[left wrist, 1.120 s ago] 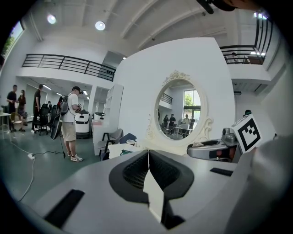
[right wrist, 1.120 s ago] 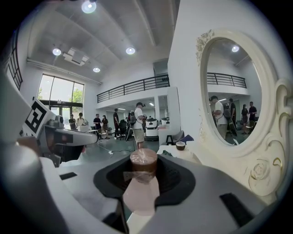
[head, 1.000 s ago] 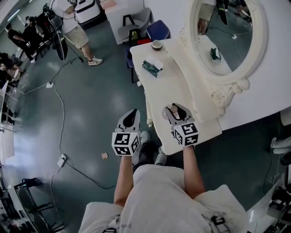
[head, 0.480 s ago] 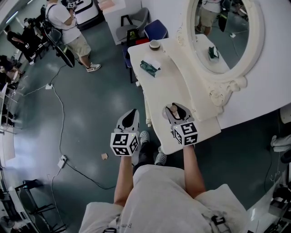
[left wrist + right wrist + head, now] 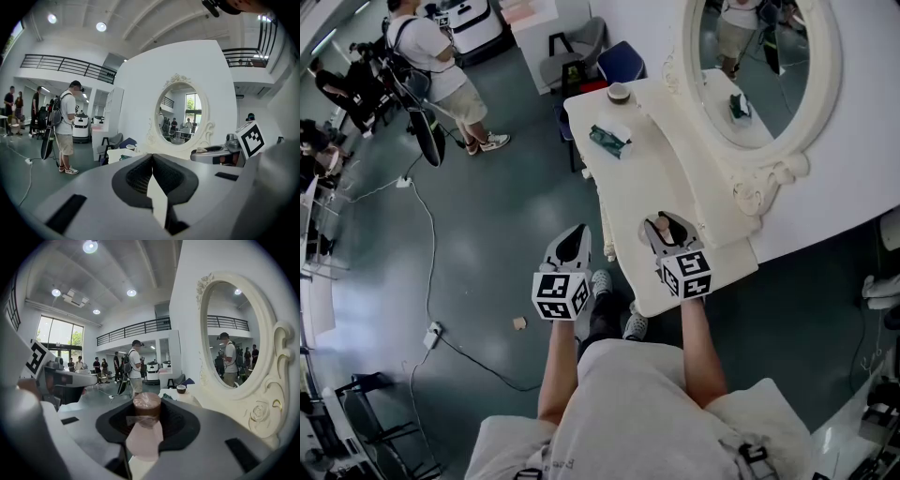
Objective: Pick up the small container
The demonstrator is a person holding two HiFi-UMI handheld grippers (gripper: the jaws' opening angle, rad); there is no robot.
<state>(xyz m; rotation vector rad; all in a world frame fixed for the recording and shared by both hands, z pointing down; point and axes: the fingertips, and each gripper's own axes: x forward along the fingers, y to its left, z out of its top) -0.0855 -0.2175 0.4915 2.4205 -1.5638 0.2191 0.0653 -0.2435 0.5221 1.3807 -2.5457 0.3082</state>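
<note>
Right claw [image 5: 667, 221] pinches the small container [image 5: 146, 423], a pink bottle with a brown cap, upright over the near end of the white table [image 5: 656, 178], while the left claw [image 5: 574, 236], pressed together and empty, hangs beside the table edge.

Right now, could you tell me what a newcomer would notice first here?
The big oval mirror in its carved white frame dominates the white table at right. Nearer, the right gripper is shut on a small pink container with a brown cap; the left gripper hangs shut, empty, above the floor.
</note>
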